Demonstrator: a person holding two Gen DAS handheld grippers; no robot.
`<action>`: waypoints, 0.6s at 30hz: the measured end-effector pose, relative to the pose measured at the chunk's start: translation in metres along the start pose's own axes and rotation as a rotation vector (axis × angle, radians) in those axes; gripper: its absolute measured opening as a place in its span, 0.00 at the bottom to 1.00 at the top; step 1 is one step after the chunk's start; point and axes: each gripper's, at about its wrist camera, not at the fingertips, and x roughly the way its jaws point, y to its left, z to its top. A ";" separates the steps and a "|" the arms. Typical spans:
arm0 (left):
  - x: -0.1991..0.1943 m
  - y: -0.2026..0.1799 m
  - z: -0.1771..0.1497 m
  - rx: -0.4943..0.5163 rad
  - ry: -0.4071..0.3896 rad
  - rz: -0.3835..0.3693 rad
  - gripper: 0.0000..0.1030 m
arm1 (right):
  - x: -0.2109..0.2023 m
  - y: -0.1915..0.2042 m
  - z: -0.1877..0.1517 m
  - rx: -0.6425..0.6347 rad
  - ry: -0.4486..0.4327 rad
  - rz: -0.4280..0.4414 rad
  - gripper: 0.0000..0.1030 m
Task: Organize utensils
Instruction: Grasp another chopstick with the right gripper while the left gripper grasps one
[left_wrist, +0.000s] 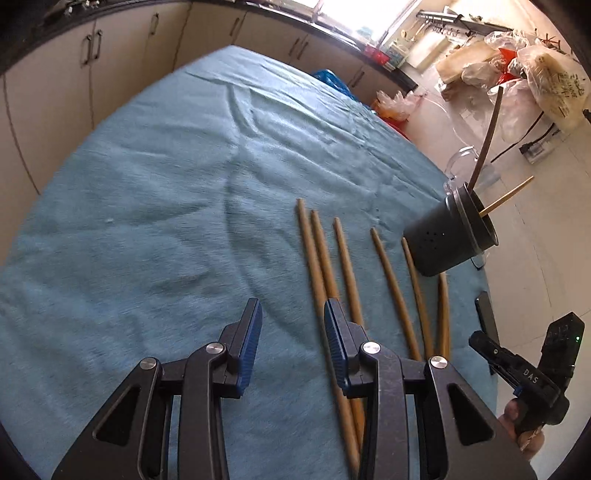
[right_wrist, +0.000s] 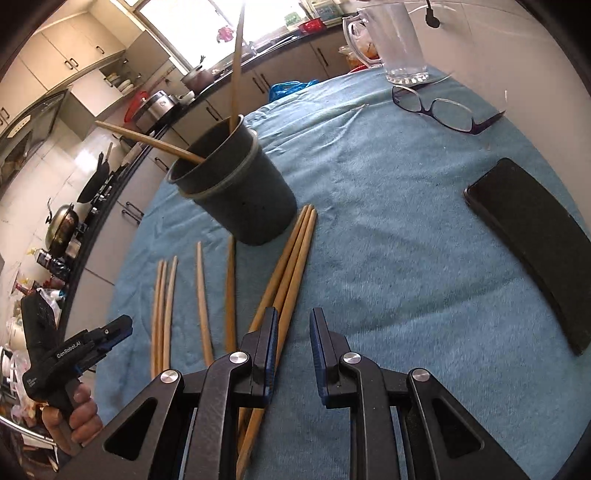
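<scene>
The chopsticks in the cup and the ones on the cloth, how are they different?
The chopsticks in the cup stand tilted, sticking out of the dark cup; the chopsticks on the cloth lie flat on the blue cloth. Only two are in the cup, while several more lie on the cloth. Those in the cup lean apart, while those on the cloth lie roughly side by side. Both sets look like long, thin wooden sticks.

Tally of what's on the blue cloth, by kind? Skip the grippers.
Chopsticks lying on the cloth: 8
Chopsticks standing in the cup: 2
Dark cup: 1
Clear jug: 1
Glasses: 1
Phone: 1
Total: 14
</scene>
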 end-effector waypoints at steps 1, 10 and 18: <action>0.006 -0.003 0.002 0.006 0.010 0.002 0.32 | 0.001 0.001 0.001 0.000 0.000 -0.002 0.18; 0.029 -0.025 0.017 0.076 0.017 0.089 0.12 | 0.009 -0.001 0.010 0.016 0.015 -0.027 0.18; 0.037 -0.043 0.019 0.170 0.000 0.208 0.08 | 0.025 0.001 0.022 0.030 0.050 -0.080 0.13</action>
